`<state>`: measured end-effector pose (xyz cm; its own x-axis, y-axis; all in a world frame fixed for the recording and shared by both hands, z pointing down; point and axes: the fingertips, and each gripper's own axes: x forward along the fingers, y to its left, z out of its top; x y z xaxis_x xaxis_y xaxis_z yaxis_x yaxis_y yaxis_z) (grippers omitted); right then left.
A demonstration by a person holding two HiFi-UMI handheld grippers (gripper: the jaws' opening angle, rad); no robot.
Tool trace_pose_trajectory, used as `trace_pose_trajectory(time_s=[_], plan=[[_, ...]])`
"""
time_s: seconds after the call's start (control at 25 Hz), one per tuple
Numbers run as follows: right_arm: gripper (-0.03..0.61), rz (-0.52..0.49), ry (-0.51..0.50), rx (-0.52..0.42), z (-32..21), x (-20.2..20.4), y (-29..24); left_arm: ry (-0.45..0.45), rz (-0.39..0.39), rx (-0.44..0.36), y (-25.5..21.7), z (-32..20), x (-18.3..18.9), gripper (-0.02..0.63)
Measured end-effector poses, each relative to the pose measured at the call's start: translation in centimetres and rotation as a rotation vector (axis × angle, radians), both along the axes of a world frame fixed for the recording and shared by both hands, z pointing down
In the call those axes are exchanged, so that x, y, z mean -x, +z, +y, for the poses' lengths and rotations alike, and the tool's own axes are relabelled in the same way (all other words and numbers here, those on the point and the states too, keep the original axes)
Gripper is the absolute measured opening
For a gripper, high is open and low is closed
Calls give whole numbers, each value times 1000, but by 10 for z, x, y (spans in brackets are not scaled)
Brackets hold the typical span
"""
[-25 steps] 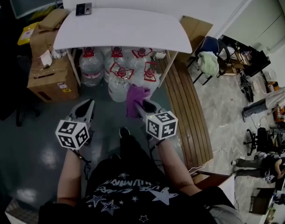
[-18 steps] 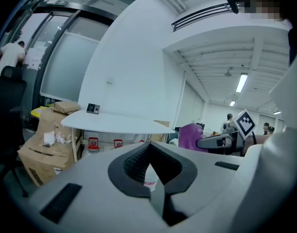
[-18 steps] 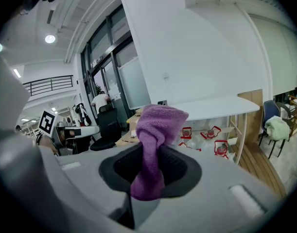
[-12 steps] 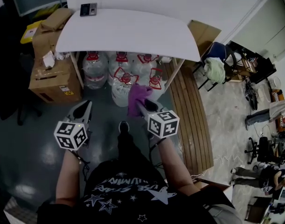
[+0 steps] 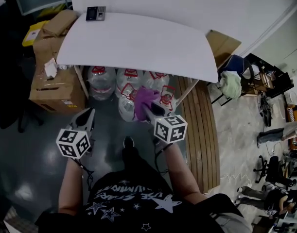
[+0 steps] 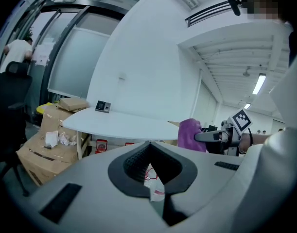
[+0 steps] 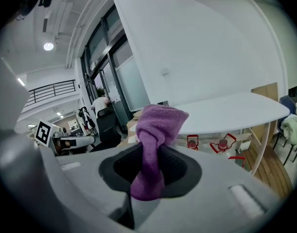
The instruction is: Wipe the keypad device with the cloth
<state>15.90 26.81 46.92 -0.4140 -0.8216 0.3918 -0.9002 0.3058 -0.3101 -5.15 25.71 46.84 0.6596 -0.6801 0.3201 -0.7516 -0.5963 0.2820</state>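
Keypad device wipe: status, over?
Left claw shut, empty. Right claw shut on cloth. Keypad device on table's far left corner, untouched.

left gripper [image 5: 89,113]: jaws together, empty, short of the table [image 5: 138,45] | right gripper [image 5: 147,109]: jaws clamped on purple cloth [image 5: 144,100], nearer the table's edge | both forearms [image 5: 70,181] stretched toward the table

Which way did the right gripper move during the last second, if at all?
Yes. In the head view the right gripper, holding the purple cloth, has come forward: the gap to the near edge of the white table is smaller.
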Motion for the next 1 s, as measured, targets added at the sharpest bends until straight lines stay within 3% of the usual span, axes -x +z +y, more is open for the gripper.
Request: trace_pose_trajectory(time_s=[0.52,1.0], plan=[[92,-21,-29,28,-120,-48,13,-14,-6,27,8,-114,-53,8],[92,-54,-60,21,-187,-78,10,-34,-14,16,-2,-172,-86,8]])
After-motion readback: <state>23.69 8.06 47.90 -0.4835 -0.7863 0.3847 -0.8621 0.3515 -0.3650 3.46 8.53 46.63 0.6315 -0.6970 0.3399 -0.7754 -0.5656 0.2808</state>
